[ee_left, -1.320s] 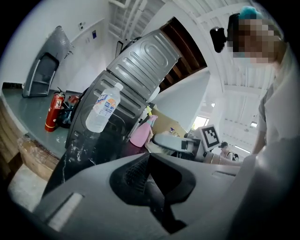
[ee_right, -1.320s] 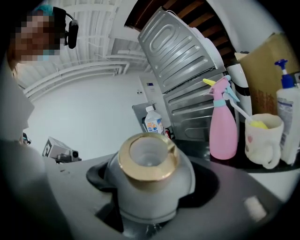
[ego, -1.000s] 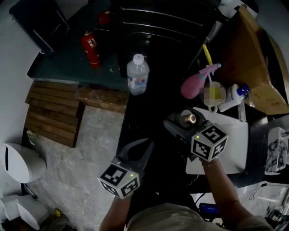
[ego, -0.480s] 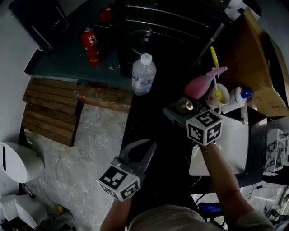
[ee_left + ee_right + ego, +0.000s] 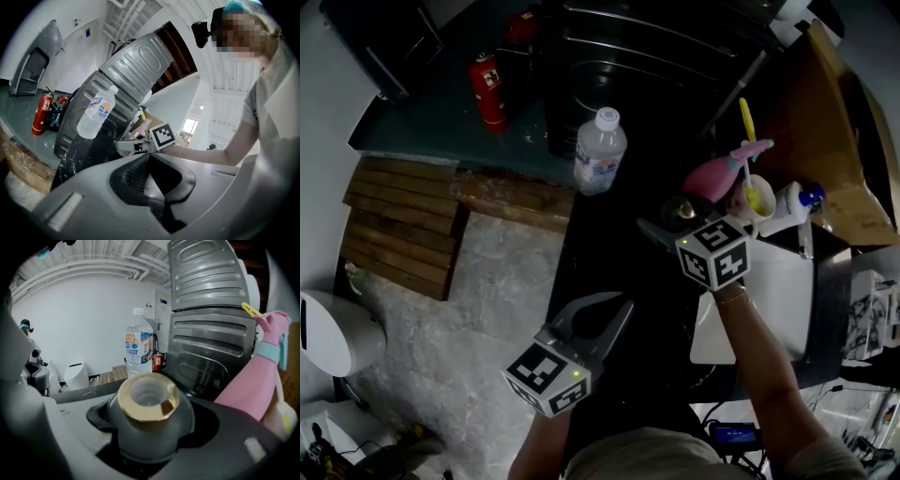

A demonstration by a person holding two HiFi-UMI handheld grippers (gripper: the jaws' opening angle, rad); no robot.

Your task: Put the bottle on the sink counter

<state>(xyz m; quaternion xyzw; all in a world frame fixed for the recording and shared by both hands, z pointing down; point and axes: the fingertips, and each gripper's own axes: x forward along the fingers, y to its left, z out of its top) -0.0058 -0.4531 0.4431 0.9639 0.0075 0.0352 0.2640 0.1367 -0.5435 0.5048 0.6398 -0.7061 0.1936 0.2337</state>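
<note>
A dark grey bottle (image 5: 147, 427) with a gold neck (image 5: 682, 212) sits between the jaws of my right gripper (image 5: 670, 223), which is shut on it. In the head view it hangs over the black counter (image 5: 605, 248), just left of the white sink (image 5: 783, 309) and close to the pink spray bottle (image 5: 711, 178). A clear water bottle (image 5: 599, 152) with a white cap stands upright farther back on the counter; the same water bottle (image 5: 139, 350) shows straight ahead in the right gripper view. My left gripper (image 5: 598, 315) is open and holds nothing, low over the counter's near edge.
A red fire extinguisher (image 5: 489, 89) stands at the back left. A ribbed metal appliance (image 5: 647, 56) rises behind the water bottle. A cup with a yellow brush (image 5: 754, 195) stands beside the sink. Wooden slats (image 5: 403, 230) and a white bin (image 5: 323, 333) are on the floor at left.
My right gripper has carried the dark bottle away from me and a little left, off the sink's corner towards the pink spray bottle. The left gripper has barely moved.
</note>
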